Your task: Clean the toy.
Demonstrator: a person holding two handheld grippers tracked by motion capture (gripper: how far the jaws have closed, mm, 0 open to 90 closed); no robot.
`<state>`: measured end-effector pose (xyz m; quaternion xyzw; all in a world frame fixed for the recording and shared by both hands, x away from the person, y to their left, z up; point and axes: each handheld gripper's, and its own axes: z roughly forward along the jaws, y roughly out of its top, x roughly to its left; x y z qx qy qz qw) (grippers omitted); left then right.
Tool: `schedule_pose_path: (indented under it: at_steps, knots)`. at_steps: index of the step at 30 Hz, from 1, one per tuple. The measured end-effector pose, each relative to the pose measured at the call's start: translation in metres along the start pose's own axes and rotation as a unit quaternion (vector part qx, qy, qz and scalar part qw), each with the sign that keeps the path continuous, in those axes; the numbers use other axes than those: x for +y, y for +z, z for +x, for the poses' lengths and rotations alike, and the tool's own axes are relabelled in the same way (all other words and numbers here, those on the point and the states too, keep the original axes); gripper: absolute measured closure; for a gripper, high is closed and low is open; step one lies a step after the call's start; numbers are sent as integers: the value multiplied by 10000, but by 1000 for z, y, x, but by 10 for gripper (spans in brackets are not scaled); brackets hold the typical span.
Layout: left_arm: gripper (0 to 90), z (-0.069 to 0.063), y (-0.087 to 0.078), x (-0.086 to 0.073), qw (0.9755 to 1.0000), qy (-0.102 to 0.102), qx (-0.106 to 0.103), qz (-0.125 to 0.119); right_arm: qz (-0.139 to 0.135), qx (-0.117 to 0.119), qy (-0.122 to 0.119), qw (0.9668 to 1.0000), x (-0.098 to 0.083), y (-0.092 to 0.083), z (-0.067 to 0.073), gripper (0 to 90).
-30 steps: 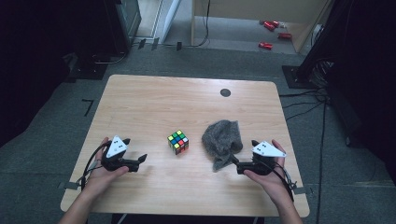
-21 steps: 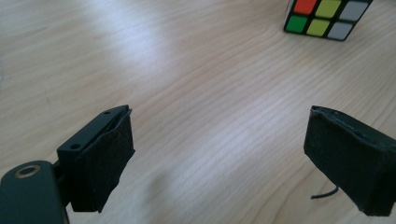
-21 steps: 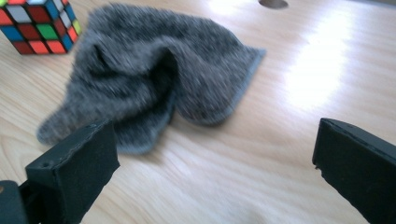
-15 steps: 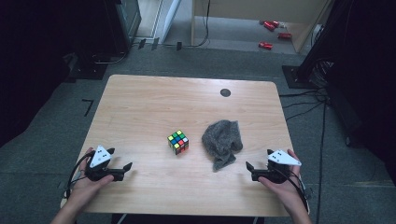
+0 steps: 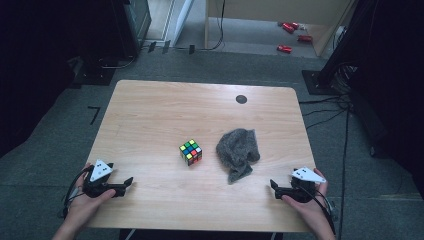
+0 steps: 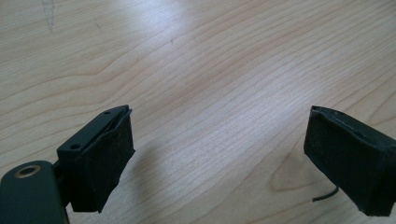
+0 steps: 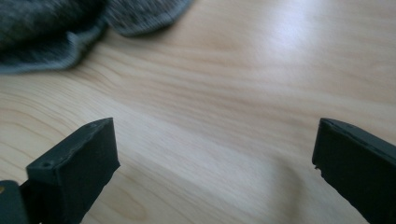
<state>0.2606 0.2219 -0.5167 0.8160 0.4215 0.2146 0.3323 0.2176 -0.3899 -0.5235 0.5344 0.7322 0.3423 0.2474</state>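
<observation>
Lying crumpled right of centre in the high view, the grey cloth (image 5: 238, 152) is apart from both grippers, with a colour cube (image 5: 190, 152) just to its left. The right gripper (image 5: 276, 188) rests at lower right, jaws wide apart and empty, aimed toward the cloth's hem (image 7: 65, 28); bare table (image 5: 165, 115) lies between. The left gripper (image 5: 127, 182), lower left, is likewise spread, over bare wood.

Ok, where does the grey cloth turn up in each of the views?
High view: the grey cloth lies crumpled right of centre, beside the Rubik's cube.
Left gripper view: bare wood between the open tongs, no cloth.
Right gripper view: top left corner, ahead of the open tongs.
Shared landmark: the light wooden table.
</observation>
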Motion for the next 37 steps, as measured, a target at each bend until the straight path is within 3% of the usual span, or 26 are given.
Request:
schedule_pose_path:
  at_steps: [2, 5, 10, 37]
  knots:
    - [92, 0, 2, 1, 9999, -23, -34, 97, 21, -132, 86, 9999, -1, 0, -3, 19]
    - [91, 4, 3, 1, 9994, -270, -154, 180, 250, -369, 100, 9990, -1, 2, -6, 36]
    - [89, 3, 2, 0, 9993, -306, -124, 189, 321, -252, 388, 9984, -1, 2, -12, 53]
    - [89, 3, 2, 0, 9993, -314, -122, 182, 316, -258, 395, 9984, -2, 2, -12, 60]
